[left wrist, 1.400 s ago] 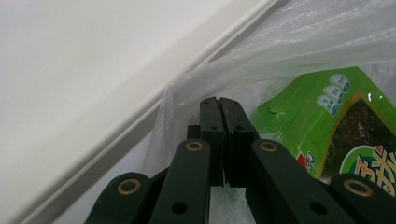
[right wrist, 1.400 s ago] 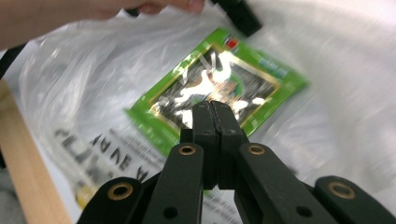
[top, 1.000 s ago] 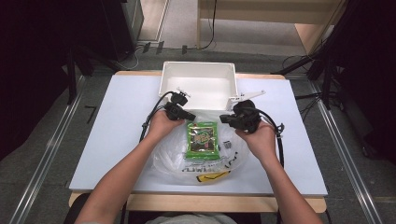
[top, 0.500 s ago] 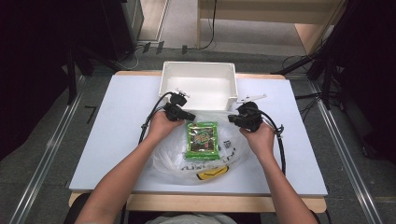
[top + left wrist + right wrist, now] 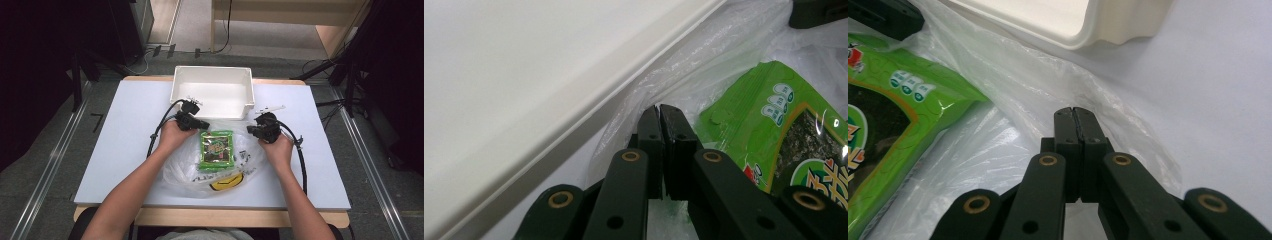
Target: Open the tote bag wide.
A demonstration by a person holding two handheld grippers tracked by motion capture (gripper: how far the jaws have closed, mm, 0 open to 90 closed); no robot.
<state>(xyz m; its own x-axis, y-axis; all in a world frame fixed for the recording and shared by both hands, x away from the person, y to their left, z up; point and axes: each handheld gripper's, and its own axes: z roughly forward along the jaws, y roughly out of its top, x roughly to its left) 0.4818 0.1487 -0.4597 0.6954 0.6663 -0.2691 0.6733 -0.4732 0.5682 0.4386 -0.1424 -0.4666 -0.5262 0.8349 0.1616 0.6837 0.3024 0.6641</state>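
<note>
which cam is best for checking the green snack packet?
High view: the whole green snack packet shows, lying on the clear plastic bag between both grippers. The left gripper view catches one corner of it at the right; the right gripper view catches an edge at the left.

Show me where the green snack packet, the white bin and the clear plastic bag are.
green snack packet (image 5: 216, 150), high view, middle of its printed front.
white bin (image 5: 212, 91), high view, bare inner floor.
clear plastic bag (image 5: 1013, 75), right gripper view, crinkled film beside the packet.
</note>
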